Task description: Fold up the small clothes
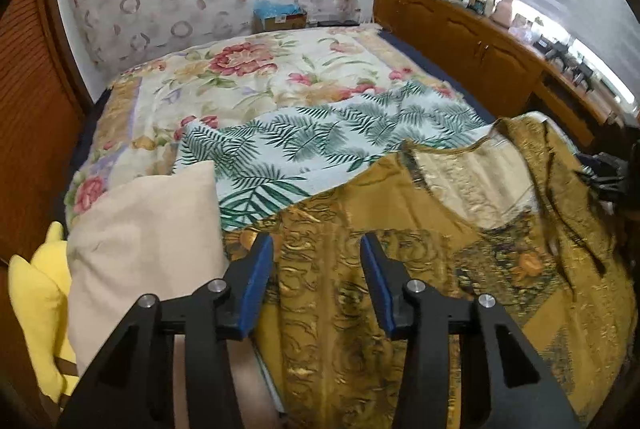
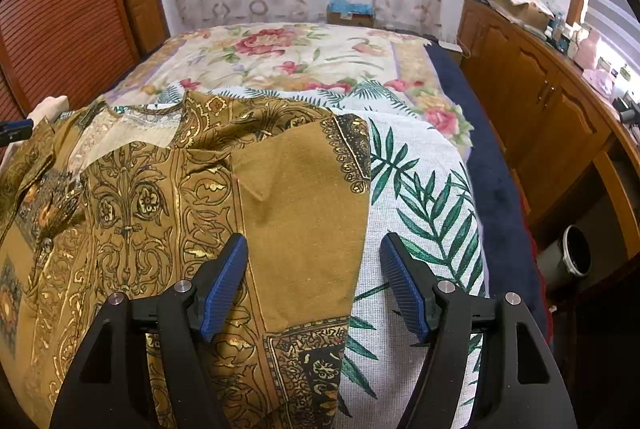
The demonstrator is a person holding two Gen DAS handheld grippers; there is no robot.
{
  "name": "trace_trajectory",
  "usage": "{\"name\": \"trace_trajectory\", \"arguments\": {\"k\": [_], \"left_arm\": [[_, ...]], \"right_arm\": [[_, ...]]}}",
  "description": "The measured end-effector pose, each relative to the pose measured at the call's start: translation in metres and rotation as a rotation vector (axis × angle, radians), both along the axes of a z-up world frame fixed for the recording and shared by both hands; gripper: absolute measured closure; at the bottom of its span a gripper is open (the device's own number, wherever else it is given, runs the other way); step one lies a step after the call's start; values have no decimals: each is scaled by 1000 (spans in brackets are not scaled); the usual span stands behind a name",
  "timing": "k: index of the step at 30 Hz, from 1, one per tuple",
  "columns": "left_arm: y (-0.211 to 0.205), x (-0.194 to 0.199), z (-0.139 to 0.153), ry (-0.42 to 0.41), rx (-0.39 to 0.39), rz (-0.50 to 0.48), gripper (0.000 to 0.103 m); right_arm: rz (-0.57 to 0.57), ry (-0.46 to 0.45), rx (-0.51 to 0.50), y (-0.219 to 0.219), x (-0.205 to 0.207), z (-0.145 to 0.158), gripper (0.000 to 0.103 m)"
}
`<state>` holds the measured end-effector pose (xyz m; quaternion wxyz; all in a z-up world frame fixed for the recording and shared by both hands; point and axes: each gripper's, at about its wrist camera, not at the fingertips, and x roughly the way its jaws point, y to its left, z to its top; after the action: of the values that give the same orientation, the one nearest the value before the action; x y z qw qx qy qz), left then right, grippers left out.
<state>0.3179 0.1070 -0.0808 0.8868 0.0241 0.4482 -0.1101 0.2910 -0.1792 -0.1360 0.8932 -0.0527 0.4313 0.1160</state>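
Note:
A mustard-gold patterned garment [image 1: 360,289] lies spread on a palm-leaf cloth [image 1: 304,149] on the bed; its pale lining [image 1: 472,173] shows near the neck. My left gripper [image 1: 316,249] is open and empty, hovering over the garment's left part. In the right wrist view the same garment [image 2: 160,209] covers the left and middle, with a plain mustard sleeve panel [image 2: 304,209] folded inward. My right gripper [image 2: 314,249] is open and empty, straddling the garment's right edge over the palm-leaf cloth [image 2: 424,197].
A floral bedspread [image 1: 248,77] covers the far bed. A beige pillow [image 1: 148,245] and a yellow cushion [image 1: 36,301] lie at the left. Wooden cabinets [image 2: 532,97] with clutter run along the right, with a pot [image 2: 576,253] below. A box [image 1: 280,17] stands by the wall.

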Motion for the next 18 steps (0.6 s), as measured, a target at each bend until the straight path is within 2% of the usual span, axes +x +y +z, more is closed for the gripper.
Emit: {"name": "trace_trajectory", "arguments": {"k": [6,8,10,11,14,15,18], "left_arm": [[5,13,-11,32,18,23,61],[8,14,-13,40,-4,19,64],[8,14,-15,50,-39,2,70],[8,14,-15,50,-30,3,71],[4,11,-15,48,-13,-9,89],[4,9,-13,40,-11,-9,98],[10,0,5,-41,3,30,101]], "right_arm": [[0,0,0,0,0,0,32],[-1,-1,-1,0,0,0,31],[0,0,0,0,0,0,31],[0,0,-1,0,0,0,31],[0,0,1,0,0,1,31],[0,0,0,0,0,0,31],[0,0,0,0,0,0,31]]}}
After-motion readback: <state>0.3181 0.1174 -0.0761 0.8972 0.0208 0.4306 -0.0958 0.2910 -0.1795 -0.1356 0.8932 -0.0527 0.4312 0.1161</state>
